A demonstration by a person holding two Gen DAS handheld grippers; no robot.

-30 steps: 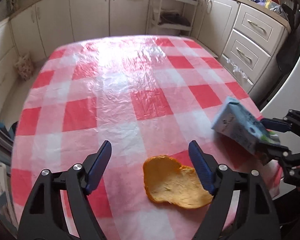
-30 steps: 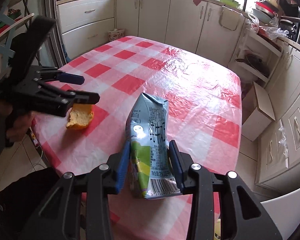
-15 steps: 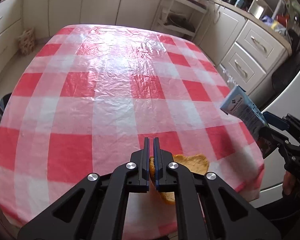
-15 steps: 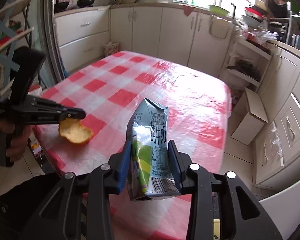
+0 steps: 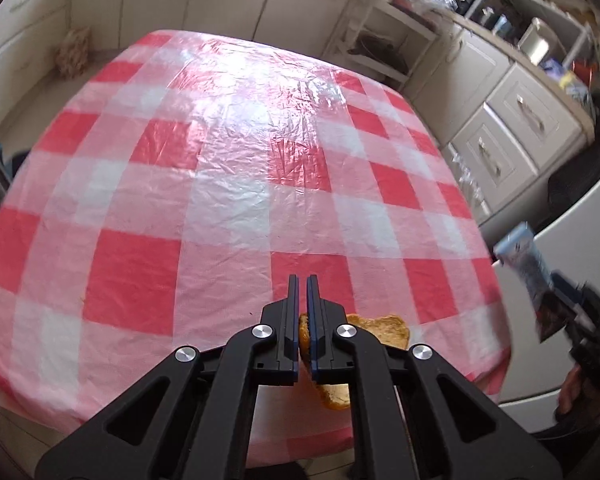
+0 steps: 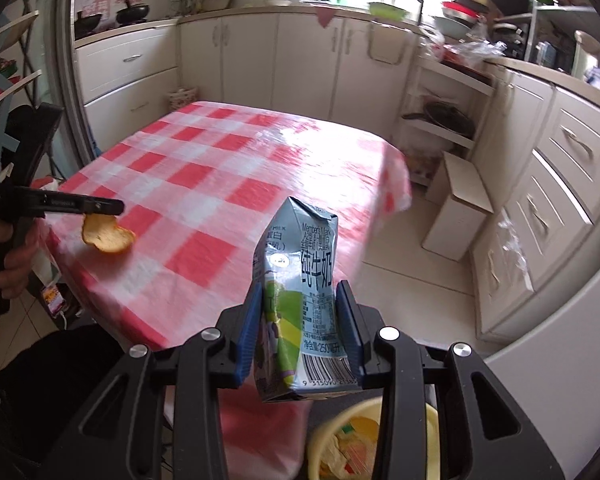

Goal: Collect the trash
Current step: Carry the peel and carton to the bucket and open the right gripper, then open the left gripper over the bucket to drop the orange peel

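Note:
My left gripper (image 5: pixel 303 280) is shut on an orange peel (image 5: pixel 384 330), pinched low between the pads and lifted just above the near edge of the red-and-white checked table (image 5: pixel 228 184). The right wrist view shows the same peel (image 6: pixel 106 234) hanging from the left gripper (image 6: pixel 118 208) at the table's left corner. My right gripper (image 6: pixel 302 292) is shut on a crumpled blue-green milk carton (image 6: pixel 300 300), held upright off the table's near right corner. Below it is a pale yellow bin (image 6: pixel 430 414) with scraps inside. The carton (image 5: pixel 530 276) also appears at the right of the left wrist view.
White kitchen cabinets (image 6: pixel 556 184) line the back and right walls. A cardboard box (image 6: pixel 462 208) stands on the floor right of the table, beside an open shelf unit (image 6: pixel 440 120) with pans. A hand (image 6: pixel 14 264) holds the left gripper's handle.
The left gripper shut on the orange peel and lifted it off the cloth. The right gripper carried the carton away from the table, out over the yellow bin.

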